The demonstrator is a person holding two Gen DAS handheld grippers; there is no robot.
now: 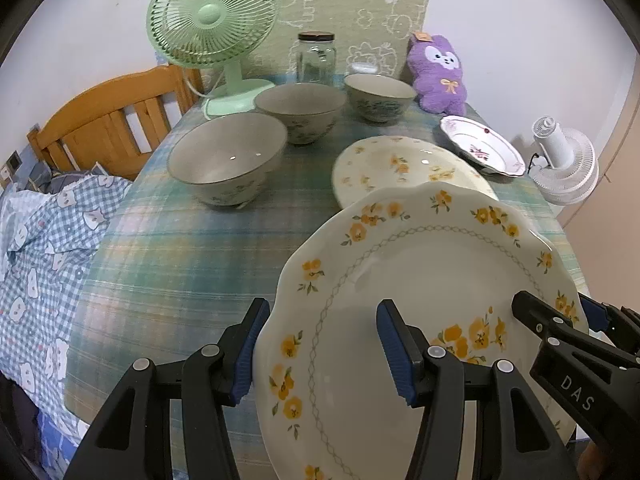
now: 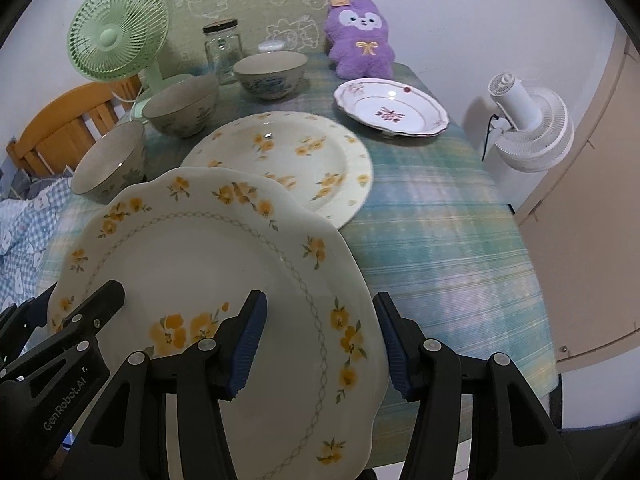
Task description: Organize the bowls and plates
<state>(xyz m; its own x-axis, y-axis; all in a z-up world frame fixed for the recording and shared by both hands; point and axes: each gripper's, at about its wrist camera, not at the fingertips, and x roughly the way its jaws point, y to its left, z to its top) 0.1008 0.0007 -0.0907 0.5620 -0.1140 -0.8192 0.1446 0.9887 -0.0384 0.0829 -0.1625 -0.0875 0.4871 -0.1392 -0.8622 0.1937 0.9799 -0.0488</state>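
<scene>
Here, both tools straddle opposite rims of the big scalloped plate [image 1: 420, 280] with orange flowers, held tilted at the near edge of the tabletop [image 1: 168, 248]. The left tool [image 1: 324, 350] has its jaws wide across the plate's left rim; the right tool [image 2: 322, 346] stands equally wide across the right rim. Just beyond lies a yellow-flowered plate [image 2: 288, 160], flat. Farther right sits a pink-patterned plate [image 2: 392, 108]. Three bowls [image 1: 228, 156] line the far left, near a green fan [image 1: 208, 28].
</scene>
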